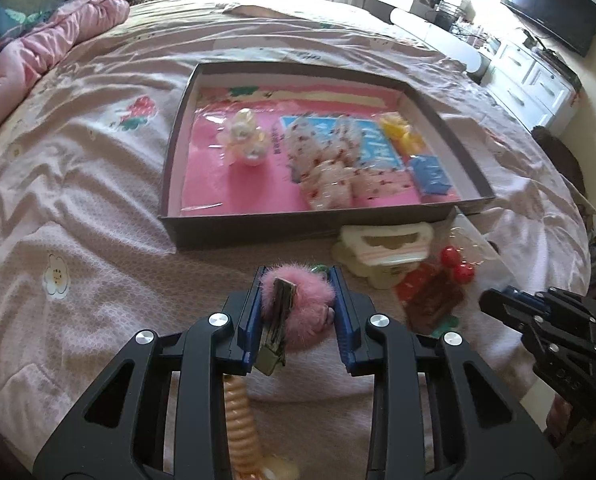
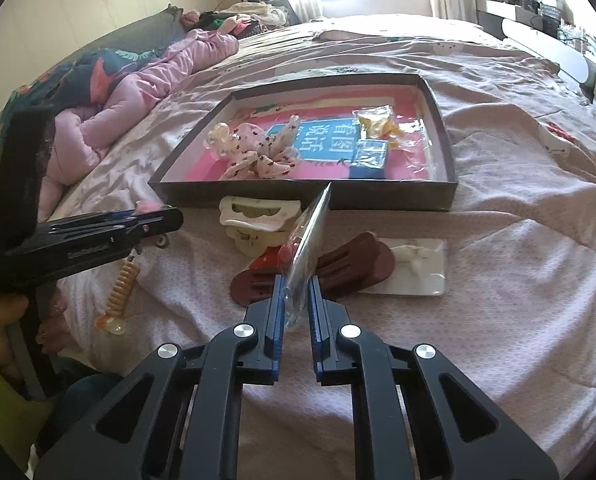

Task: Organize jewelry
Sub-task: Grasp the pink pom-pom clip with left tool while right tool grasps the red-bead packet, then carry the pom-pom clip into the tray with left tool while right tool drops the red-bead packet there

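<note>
My left gripper (image 1: 298, 280) is shut on a pink fluffy hair clip (image 1: 304, 306), whose metal clasp points back between the fingers. From the right wrist view, my right gripper (image 2: 297, 280) is shut on a clear plastic packet (image 2: 310, 232) that stands edge-on and holds red cherry beads (image 1: 456, 266). Ahead on the bed lies a shallow dark box (image 1: 170, 216) with a pink lining, holding floral fabric bows (image 1: 330, 160), a pearly ornament (image 1: 244, 140) and small yellow and blue packets. The right gripper (image 1: 494, 300) sits low at the right in the left wrist view.
On the bedspread in front of the box lie a cream claw clip (image 2: 258, 220), brown clips (image 2: 350, 264), a clear packet with a white piece (image 2: 418, 264) and an orange spiral hair tie (image 2: 122, 284). A pink quilt (image 2: 146, 92) is bunched at the left. White drawers (image 1: 526, 80) stand at the right.
</note>
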Tool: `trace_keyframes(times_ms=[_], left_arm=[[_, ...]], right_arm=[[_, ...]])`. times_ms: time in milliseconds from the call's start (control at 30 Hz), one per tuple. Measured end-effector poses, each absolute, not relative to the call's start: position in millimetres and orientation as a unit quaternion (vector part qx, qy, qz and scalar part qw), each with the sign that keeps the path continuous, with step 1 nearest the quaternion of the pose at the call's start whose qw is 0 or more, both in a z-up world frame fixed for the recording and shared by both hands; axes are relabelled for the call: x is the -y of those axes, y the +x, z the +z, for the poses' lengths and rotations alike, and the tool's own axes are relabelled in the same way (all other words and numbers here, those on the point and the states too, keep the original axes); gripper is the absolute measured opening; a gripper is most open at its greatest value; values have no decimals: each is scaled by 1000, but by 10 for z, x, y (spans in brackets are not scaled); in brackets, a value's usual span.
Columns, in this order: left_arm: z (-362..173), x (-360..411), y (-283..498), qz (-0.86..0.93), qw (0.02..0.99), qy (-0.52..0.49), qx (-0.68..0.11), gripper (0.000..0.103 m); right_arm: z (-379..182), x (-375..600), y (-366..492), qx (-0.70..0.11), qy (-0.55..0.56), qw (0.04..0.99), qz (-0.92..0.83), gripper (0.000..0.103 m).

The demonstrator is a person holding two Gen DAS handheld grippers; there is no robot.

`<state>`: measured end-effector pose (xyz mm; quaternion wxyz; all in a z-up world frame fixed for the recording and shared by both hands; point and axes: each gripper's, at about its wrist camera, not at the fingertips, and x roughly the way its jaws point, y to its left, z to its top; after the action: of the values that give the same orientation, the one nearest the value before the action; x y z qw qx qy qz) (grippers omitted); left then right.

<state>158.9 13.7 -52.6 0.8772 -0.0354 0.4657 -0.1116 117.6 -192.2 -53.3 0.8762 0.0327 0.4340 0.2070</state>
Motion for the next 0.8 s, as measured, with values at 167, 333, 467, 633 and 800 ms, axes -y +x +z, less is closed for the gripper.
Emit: trace_keyframes(times_ms=[167,333,467,633,800], left_arm=[[-391,-17,1524,-118,882,-34,-455,23],[-303,107,1488,-124,884,-33,-449,23],[-222,215,1481,-131,885,-31,-445,23],[-128,307,1535,-136,888,-27,-438,23],[-44,360,1650,-141,890,-30,-432,23]], right_arm=[[-440,2016,1110,-425,32,880,211,11],[-330,2133,1034,-412,35,886,212,11],[-218,2246,1020,-399,37,893,206,11],[-106,2379,1056,-383,42,901,197,11],[-25,2455,1167,-370,39,910,184,11]])
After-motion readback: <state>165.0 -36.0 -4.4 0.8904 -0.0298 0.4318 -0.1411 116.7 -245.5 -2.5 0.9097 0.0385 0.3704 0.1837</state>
